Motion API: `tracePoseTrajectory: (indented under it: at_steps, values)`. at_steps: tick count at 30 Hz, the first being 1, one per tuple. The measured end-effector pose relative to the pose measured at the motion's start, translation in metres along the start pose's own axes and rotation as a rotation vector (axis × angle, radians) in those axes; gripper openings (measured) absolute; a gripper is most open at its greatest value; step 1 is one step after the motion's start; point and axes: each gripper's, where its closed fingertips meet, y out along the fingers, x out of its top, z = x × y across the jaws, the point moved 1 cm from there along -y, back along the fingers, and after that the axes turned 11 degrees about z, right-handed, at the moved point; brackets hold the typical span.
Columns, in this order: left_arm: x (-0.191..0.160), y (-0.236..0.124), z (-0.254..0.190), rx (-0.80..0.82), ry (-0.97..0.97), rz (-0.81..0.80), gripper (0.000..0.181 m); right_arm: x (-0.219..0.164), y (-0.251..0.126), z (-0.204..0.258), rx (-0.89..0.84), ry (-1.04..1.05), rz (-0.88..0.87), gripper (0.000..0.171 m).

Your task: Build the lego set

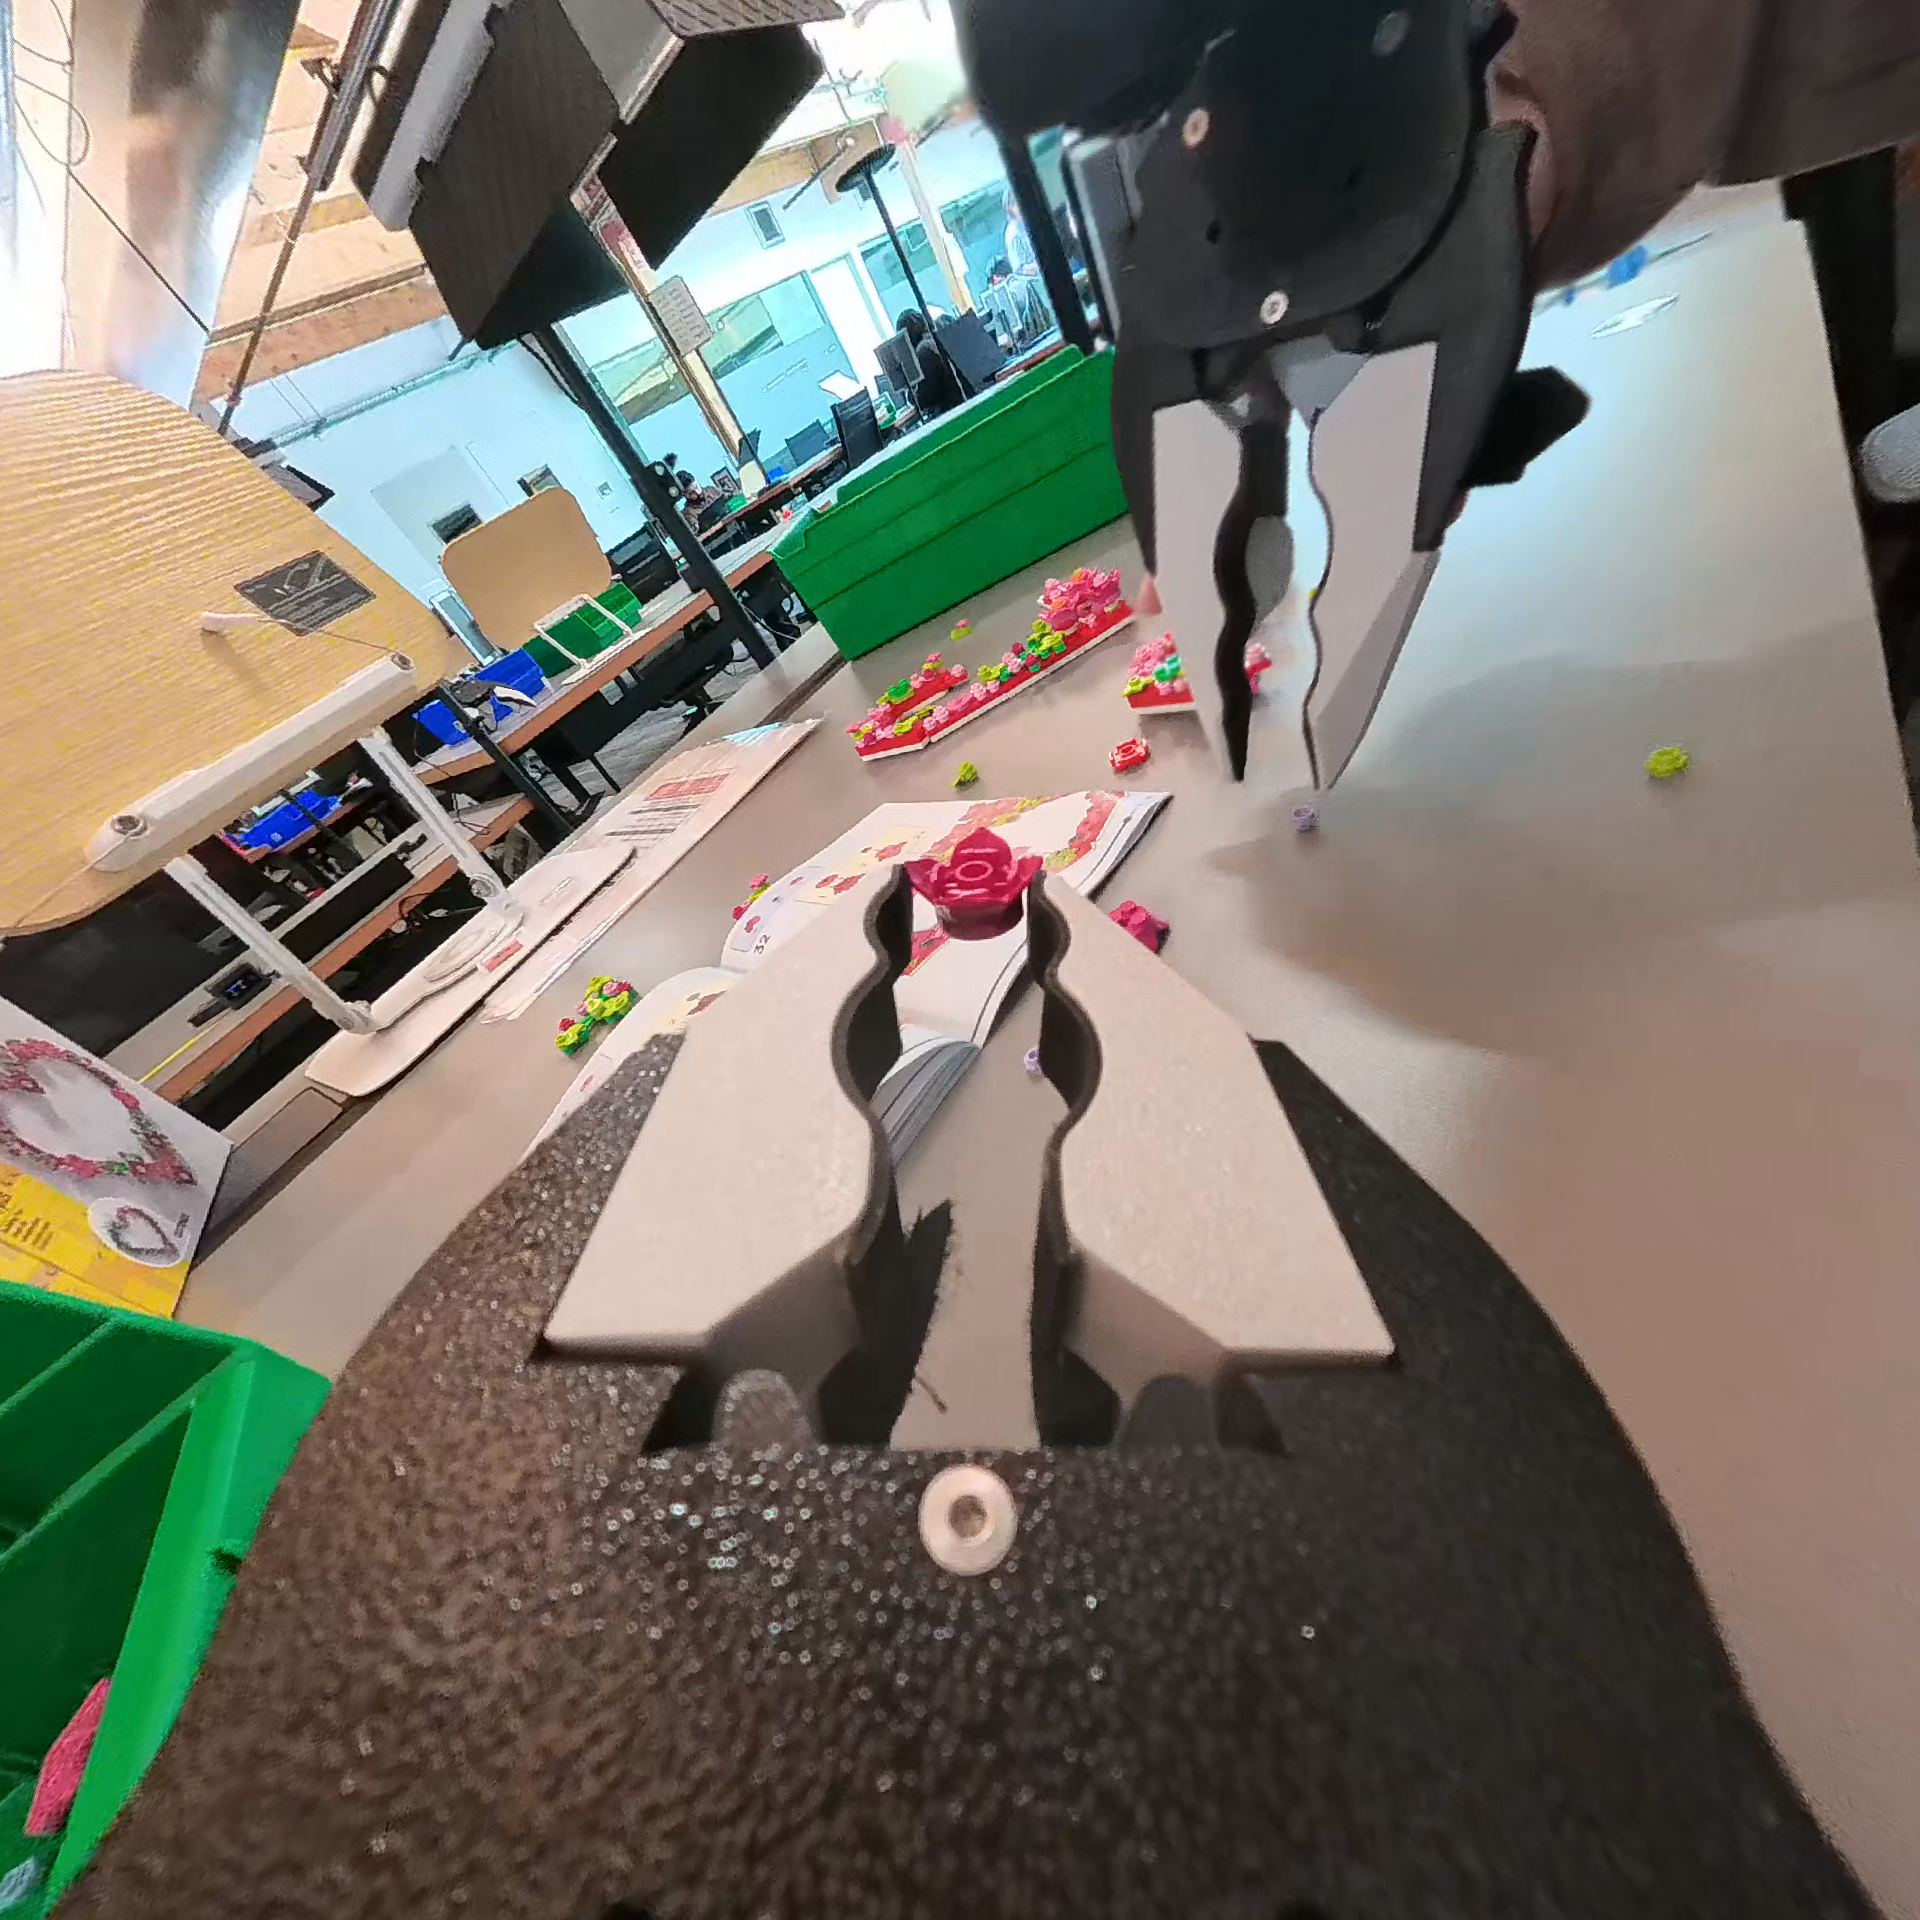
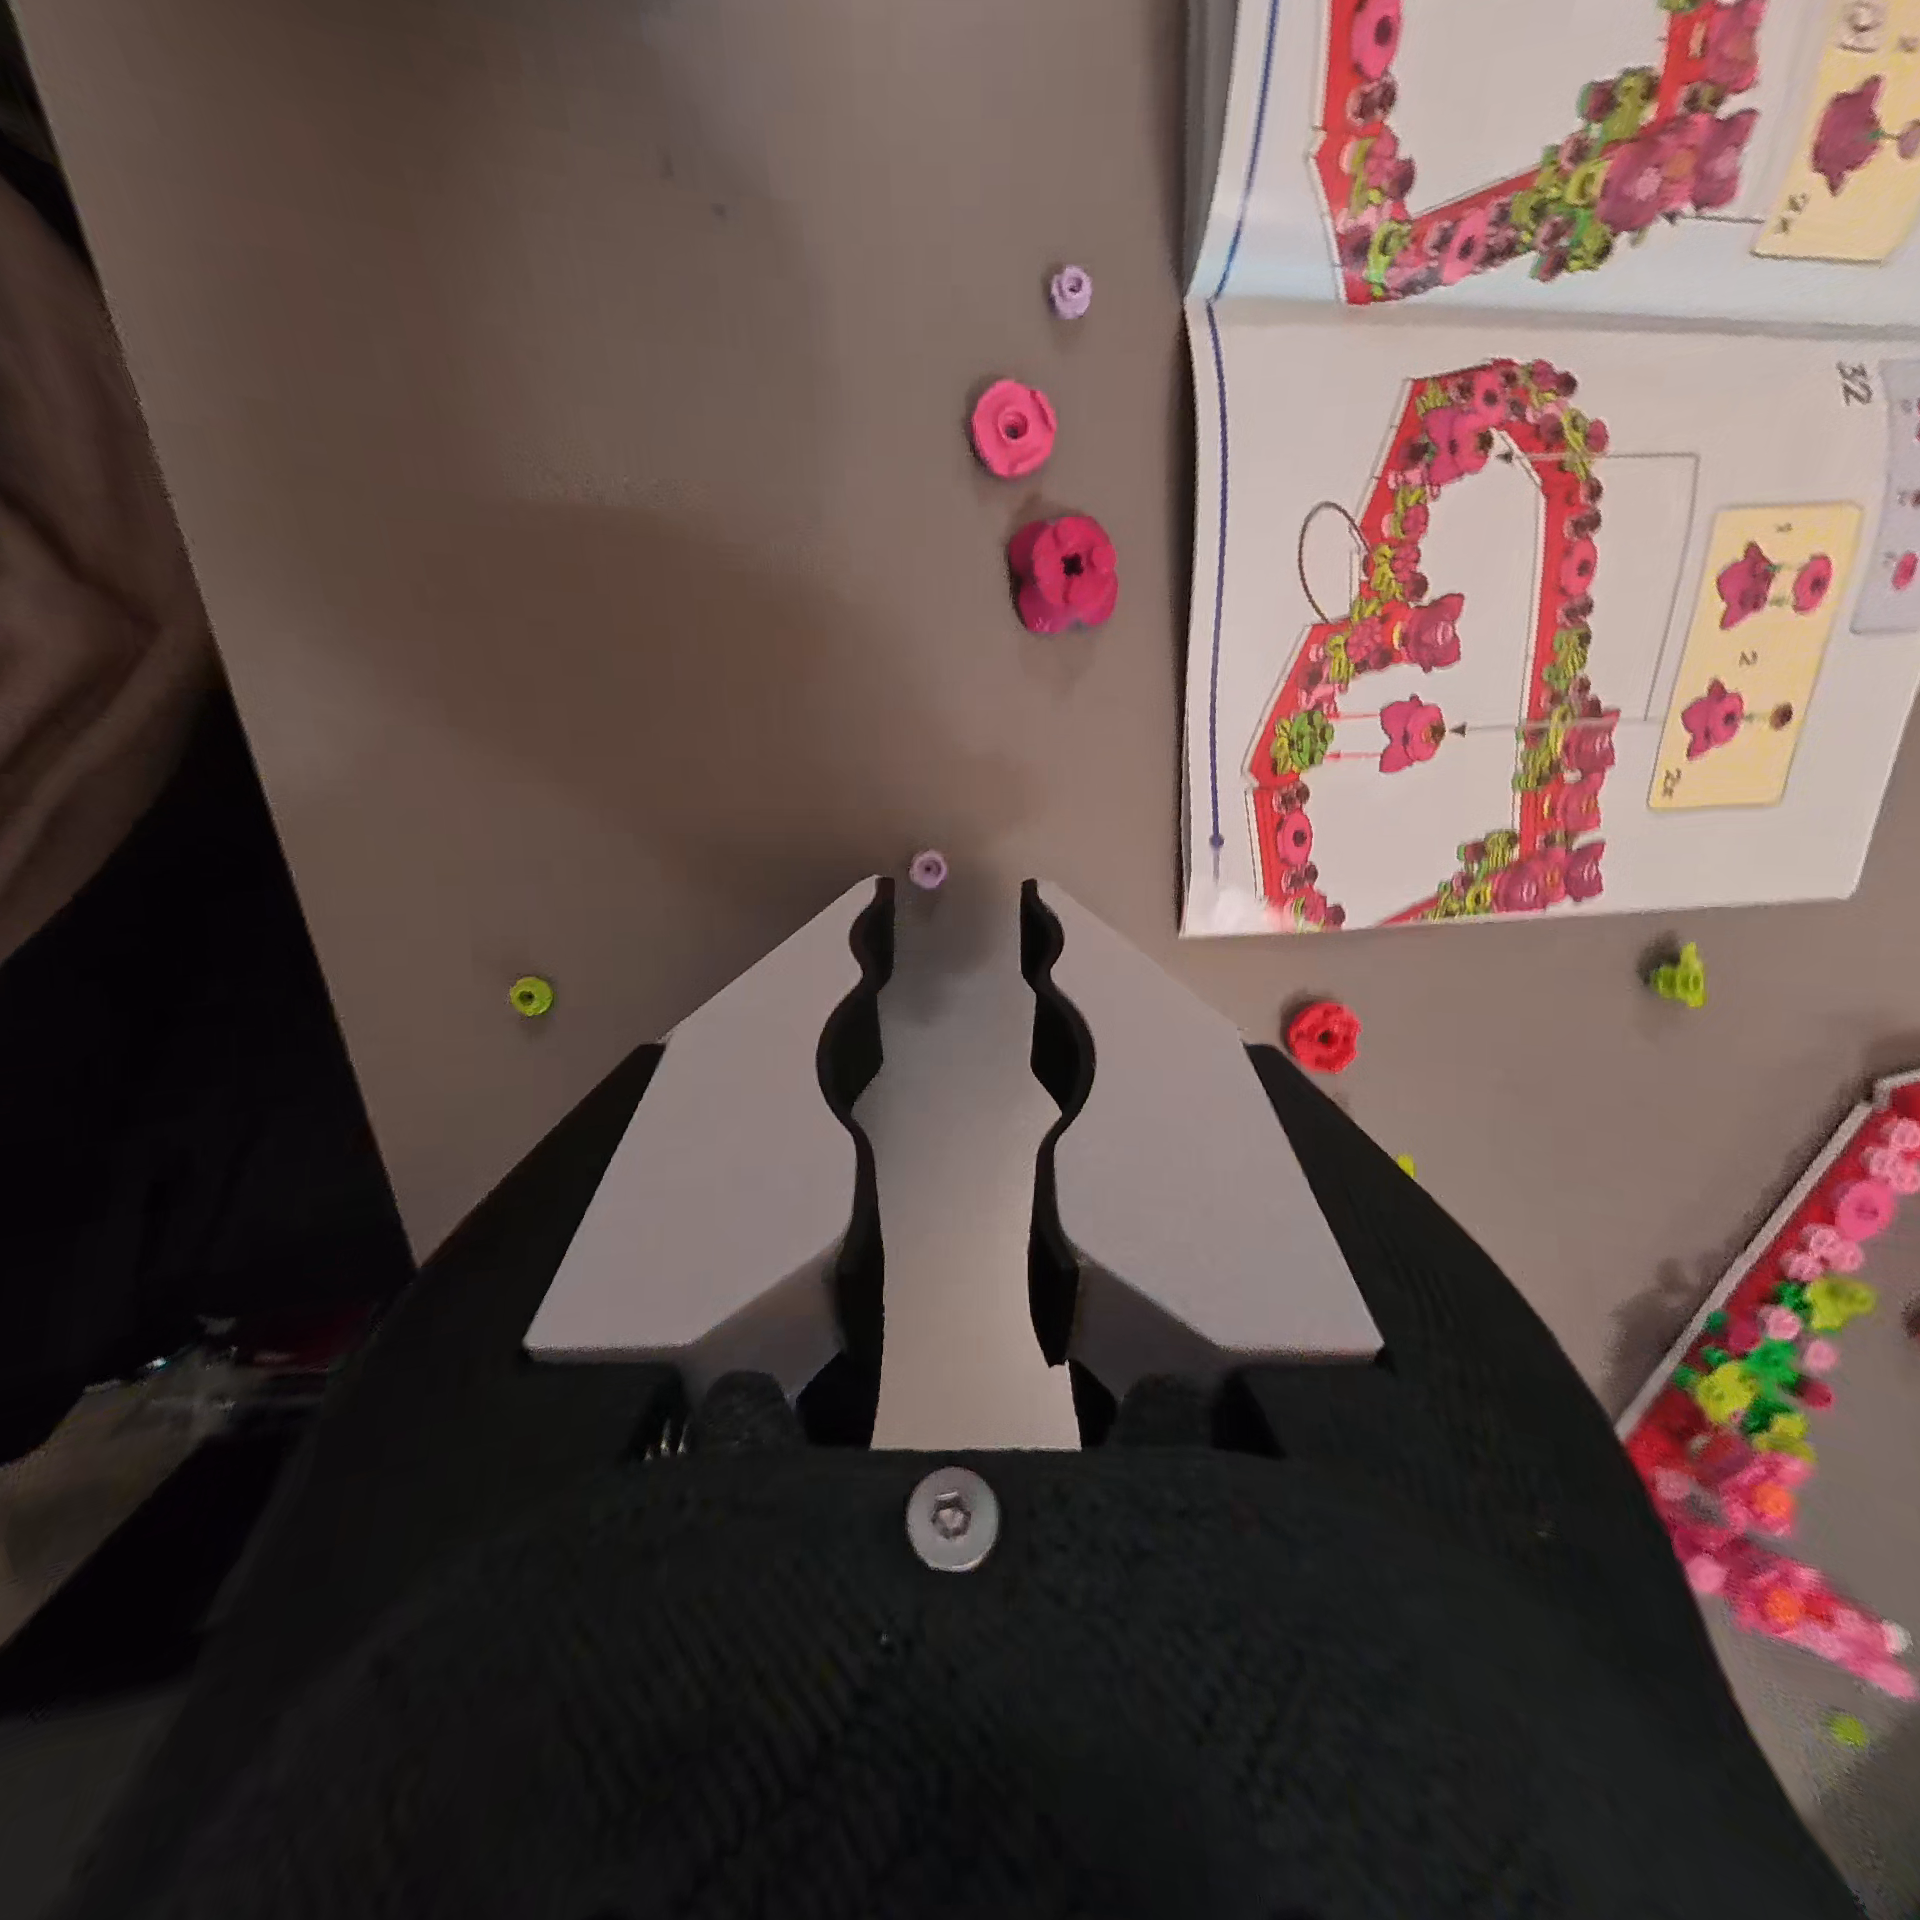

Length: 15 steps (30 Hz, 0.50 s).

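Two grippers work over a grey table [image 2: 623, 416] strewn with lego pieces. The left gripper [image 1: 971, 904] is clenched on a dark magenta flower piece [image 1: 971, 883], pinched between its fingertips above the open instruction booklet [image 2: 1538, 623]. The right gripper [image 2: 956, 883] is released, its jaws parted and pointing down at the table, with a small lilac stud [image 2: 928, 869] lying just beyond the gap between its tips. Farther ahead of it lie a magenta flower [image 2: 1063, 588], a pink round piece [image 2: 1013, 427] and another lilac stud [image 2: 1070, 291]. A partly built red flower-covered frame [image 2: 1787, 1382] sits to its right.
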Motion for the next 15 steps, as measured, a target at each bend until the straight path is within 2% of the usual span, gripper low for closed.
tracePoseTrajectory:
  at_steps: [1, 6, 10, 15]
  values:
    - [0.0, 0.0, 0.001, -0.001, -0.007, -0.003, 0.019, -0.003, -0.003, 0.002, 0.007, 0.029, -0.023, 0.024]
    - [0.001, -0.001, 0.003, -0.005, -0.028, -0.011, 0.019, -0.008, -0.021, 0.052, 0.206, 0.131, -0.247, 0.02]
    - [0.0, 0.0, 0.002, -0.012, -0.032, -0.01, 0.019, -0.014, -0.013, 0.079, 0.196, 0.139, -0.315, 0.018]
    - [0.0, 0.0, 0.001, -0.016, -0.034, -0.009, 0.019, -0.02, -0.003, 0.085, 0.148, 0.163, -0.34, 0.01]
